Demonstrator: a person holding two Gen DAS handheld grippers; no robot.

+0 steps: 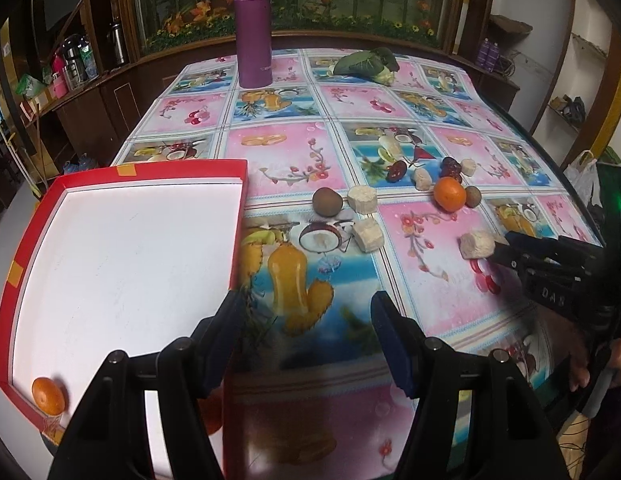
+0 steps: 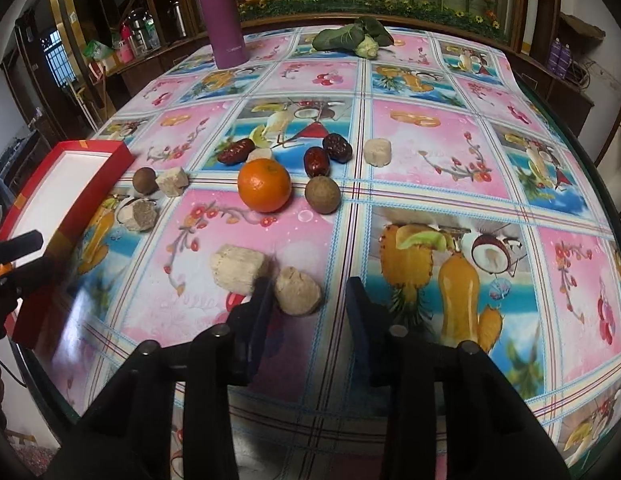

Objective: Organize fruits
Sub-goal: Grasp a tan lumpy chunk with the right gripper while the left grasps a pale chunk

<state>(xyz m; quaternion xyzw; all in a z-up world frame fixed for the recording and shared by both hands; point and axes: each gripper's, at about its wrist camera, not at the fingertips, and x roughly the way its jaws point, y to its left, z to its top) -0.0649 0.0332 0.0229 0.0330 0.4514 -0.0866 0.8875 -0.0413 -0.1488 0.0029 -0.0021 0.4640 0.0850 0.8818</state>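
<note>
A red box with a white floor (image 1: 240, 184) sits at the table's left edge, with one orange (image 1: 48, 396) in its near corner; it also shows in the right wrist view (image 2: 122, 150). My left gripper (image 1: 306, 316) is open and empty beside the box. My right gripper (image 2: 308, 298) is open, low over the table, with a beige chunk (image 2: 297, 291) between its fingers and another chunk (image 2: 237, 268) just left. Farther off lie an orange (image 2: 264, 185), a brown round fruit (image 2: 322, 195), three red dates (image 2: 316, 161) and more beige chunks (image 2: 377, 153).
A purple flask (image 1: 253, 30) stands at the far side, and a leafy green vegetable (image 1: 368, 63) lies to its right. The table carries a fruit-print cloth (image 1: 270, 148). Shelves and cabinets surround it. A second brown fruit (image 2: 145, 180) lies near the box.
</note>
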